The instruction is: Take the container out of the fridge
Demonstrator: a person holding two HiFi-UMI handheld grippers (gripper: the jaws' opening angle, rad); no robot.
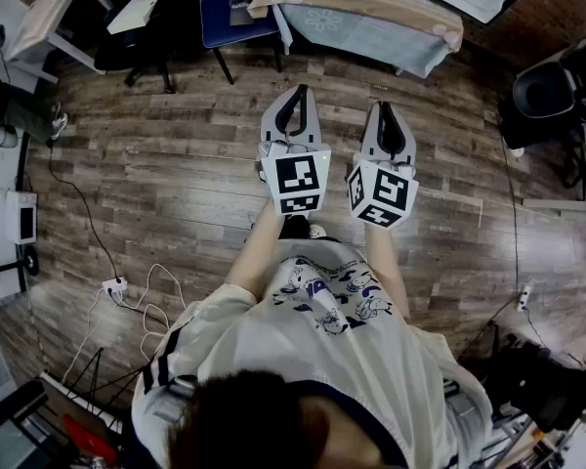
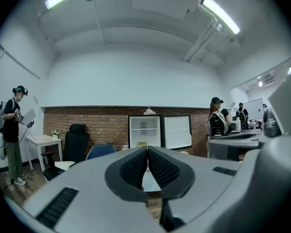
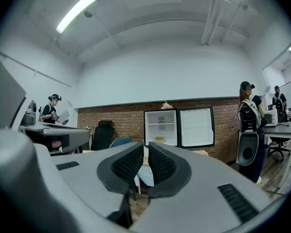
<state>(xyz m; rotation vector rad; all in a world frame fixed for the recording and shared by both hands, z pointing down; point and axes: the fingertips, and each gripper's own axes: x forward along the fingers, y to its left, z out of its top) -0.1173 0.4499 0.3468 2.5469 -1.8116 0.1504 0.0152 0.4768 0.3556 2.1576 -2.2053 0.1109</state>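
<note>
A small white fridge (image 2: 144, 129) stands against the far brick wall, its door (image 2: 177, 131) swung open to the right. On its lower shelf sits a small yellow container (image 2: 142, 144). The right gripper view shows the same fridge (image 3: 161, 126) and yellow container (image 3: 159, 140). My left gripper (image 2: 148, 148) is shut and holds nothing. My right gripper (image 3: 146, 147) is shut too, with only a hairline between its pads. In the head view the left gripper (image 1: 298, 92) and right gripper (image 1: 383, 106) are side by side over the wooden floor, far from the fridge.
A cloth-covered table (image 1: 361, 13) and a blue chair (image 1: 225, 13) stand between me and the fridge. A black office chair (image 2: 76, 144) is at the left. People stand at the left (image 2: 12, 135) and right (image 3: 250, 135). Cables and a power strip (image 1: 115, 286) lie on the floor.
</note>
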